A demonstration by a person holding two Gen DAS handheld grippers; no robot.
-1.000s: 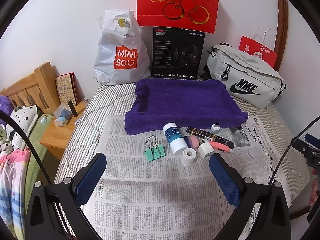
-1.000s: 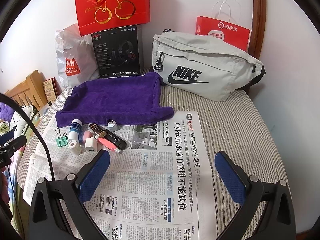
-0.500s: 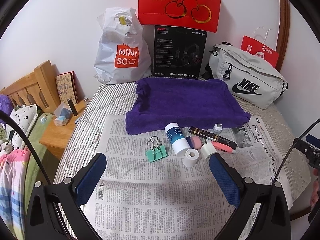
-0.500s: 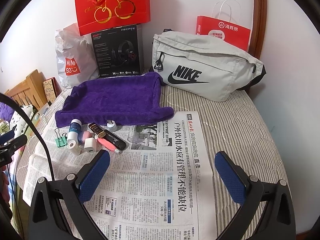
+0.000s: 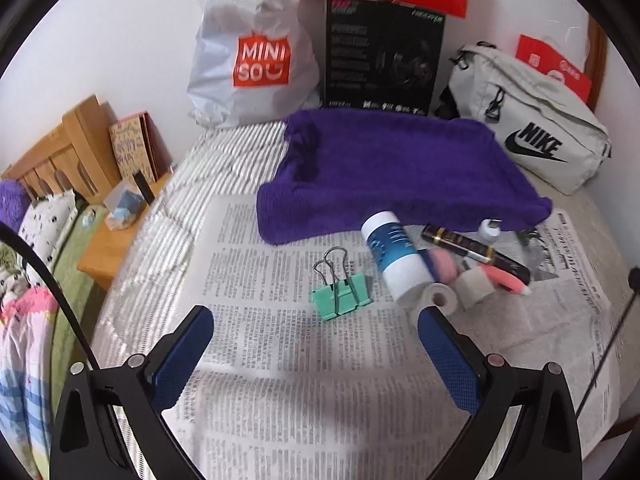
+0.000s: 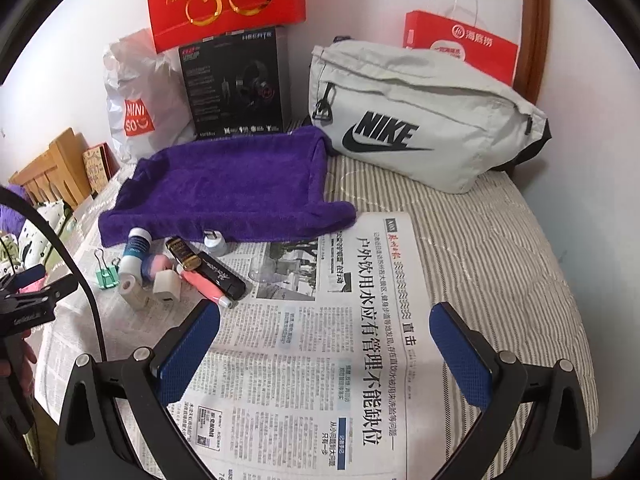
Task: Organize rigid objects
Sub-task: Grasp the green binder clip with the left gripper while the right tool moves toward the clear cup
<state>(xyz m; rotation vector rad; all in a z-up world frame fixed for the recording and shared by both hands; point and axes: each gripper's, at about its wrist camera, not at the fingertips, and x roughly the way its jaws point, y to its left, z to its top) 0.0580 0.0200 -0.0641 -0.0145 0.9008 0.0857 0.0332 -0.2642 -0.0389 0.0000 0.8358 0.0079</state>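
The left gripper point(image 5: 316, 354) is spread wide and holds nothing; its blue pads hang over bare newspaper point(image 5: 280, 380) and touch no object. At its twelve o'clock, just ahead of the pads, lies the green binder clip point(image 5: 342, 294), flat on the paper with its wire handles pointing toward twelve. It looks light and stiff, with smooth painted sides that may slip; the surest hold is probably across the green body, since the wire loops would likely swivel.

At about one o'clock from that gripper lies the white and blue bottle point(image 5: 394, 258) on its side, cap toward eleven. Being round and smooth it may roll, so I would clamp it across the middle of the barrel. Touching its lower end is a small white tape roll point(image 5: 438, 300), light and easy to nudge away. Just beyond, crowded together, are a pink object point(image 5: 442, 264), a white block point(image 5: 474, 290), a dark tube point(image 5: 472, 248) and a pink marker point(image 5: 506, 280); all appear small and rigid, and picking one may disturb its neighbours.

The right gripper point(image 6: 324, 354) is likewise fully released and empty, hovering over the newspaper with the cluster at its ten o'clock. The purple towel point(image 5: 400, 176) lies behind the objects at twelve.
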